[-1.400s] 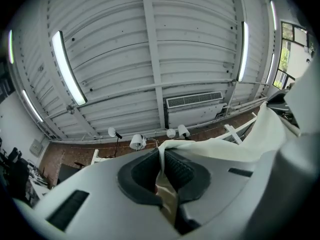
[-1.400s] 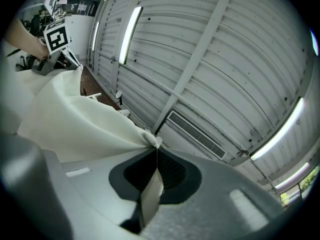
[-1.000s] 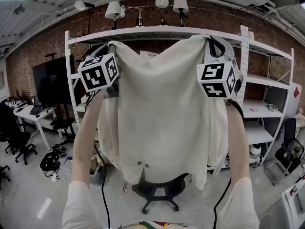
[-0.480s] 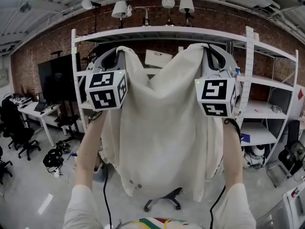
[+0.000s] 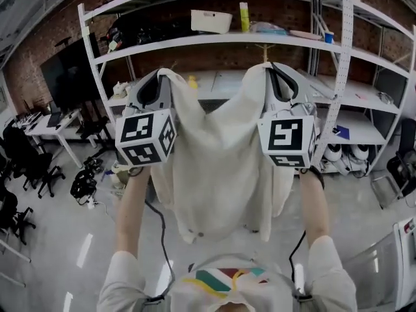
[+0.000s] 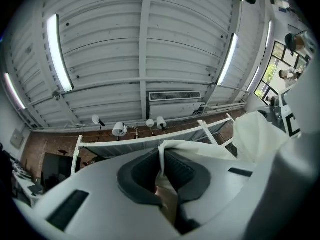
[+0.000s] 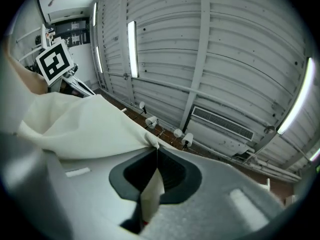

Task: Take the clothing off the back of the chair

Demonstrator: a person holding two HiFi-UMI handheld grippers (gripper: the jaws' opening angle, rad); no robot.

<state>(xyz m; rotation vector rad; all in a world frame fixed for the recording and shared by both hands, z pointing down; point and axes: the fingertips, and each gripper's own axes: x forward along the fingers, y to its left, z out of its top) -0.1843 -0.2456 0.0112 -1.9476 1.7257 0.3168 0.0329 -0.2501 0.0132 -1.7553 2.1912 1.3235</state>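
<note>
Shelving [image 5: 214,39] behind | one garment [image 5: 221,155] | two pinching it: left hand-held gripper [image 5: 164,74], right hand-held gripper [image 5: 267,67]

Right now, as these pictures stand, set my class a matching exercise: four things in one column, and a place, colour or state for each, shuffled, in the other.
Things: 1 garment; 2 left gripper; 3 white bin; 4 black screen.
Descriptions: A on a shelf; B cream, hanging in mid-air; C at the head view's left; D shut on the garment.
Pairs: 1-B; 2-D; 3-A; 4-C.
</note>
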